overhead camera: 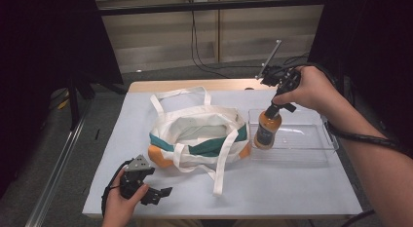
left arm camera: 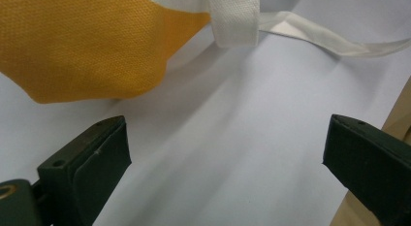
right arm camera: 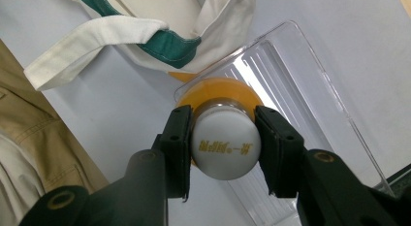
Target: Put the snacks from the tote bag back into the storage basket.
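My right gripper [right arm camera: 223, 148] points straight down from my bent wrist, its black jaws clamped on the smooth white cap of the bottle [overhead camera: 267, 130], which hangs upright below it. The bottle is rounded, orange, with a dark label, and sits at the left end of the clear ribbed plastic tray [overhead camera: 311, 151]. Just beside it lies the cream cloth bag [overhead camera: 197, 135], woven, with green and orange patches and floppy straps. My left gripper [left arm camera: 225, 153] rests low on the white table [overhead camera: 272, 188], jaws wide apart and holding nothing, near the bag's orange corner.
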A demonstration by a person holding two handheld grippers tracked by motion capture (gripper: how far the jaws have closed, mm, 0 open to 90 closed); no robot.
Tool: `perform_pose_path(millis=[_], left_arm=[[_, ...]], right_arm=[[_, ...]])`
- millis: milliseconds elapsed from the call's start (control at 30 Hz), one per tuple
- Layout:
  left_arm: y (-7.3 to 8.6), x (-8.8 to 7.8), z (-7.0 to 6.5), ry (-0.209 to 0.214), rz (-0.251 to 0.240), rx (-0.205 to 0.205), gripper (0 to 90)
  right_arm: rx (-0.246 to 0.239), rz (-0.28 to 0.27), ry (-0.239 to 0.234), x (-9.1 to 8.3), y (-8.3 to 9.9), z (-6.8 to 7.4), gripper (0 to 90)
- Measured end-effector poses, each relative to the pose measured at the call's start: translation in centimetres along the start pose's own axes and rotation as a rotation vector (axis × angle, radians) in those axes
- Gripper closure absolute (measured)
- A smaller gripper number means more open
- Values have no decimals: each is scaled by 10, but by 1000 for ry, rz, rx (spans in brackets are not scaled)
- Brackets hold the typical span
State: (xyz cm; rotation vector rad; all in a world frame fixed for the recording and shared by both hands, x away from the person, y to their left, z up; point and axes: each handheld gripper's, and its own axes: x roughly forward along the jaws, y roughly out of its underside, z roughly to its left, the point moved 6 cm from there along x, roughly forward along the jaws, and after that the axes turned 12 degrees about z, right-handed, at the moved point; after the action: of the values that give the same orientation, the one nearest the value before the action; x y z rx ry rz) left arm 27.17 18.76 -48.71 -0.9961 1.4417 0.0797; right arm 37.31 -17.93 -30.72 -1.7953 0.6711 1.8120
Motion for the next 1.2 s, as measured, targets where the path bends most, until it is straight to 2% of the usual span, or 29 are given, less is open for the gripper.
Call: perform_pose_path(millis=[200,300,667,1200], left_arm=[[1,-1,2,-14,11,-1,28],[1,-1,2,-11,11,0,28],[1,0,1,-9,15,0,28],[2,0,2,-4,12,1,28]], right_arm=[[-7,7,-1,5,-1,0,604],[-15,24,-3,7,0,0,604],[-21,17,3,6,-1,2,604],[-48,31,9,15,-4,3,604]])
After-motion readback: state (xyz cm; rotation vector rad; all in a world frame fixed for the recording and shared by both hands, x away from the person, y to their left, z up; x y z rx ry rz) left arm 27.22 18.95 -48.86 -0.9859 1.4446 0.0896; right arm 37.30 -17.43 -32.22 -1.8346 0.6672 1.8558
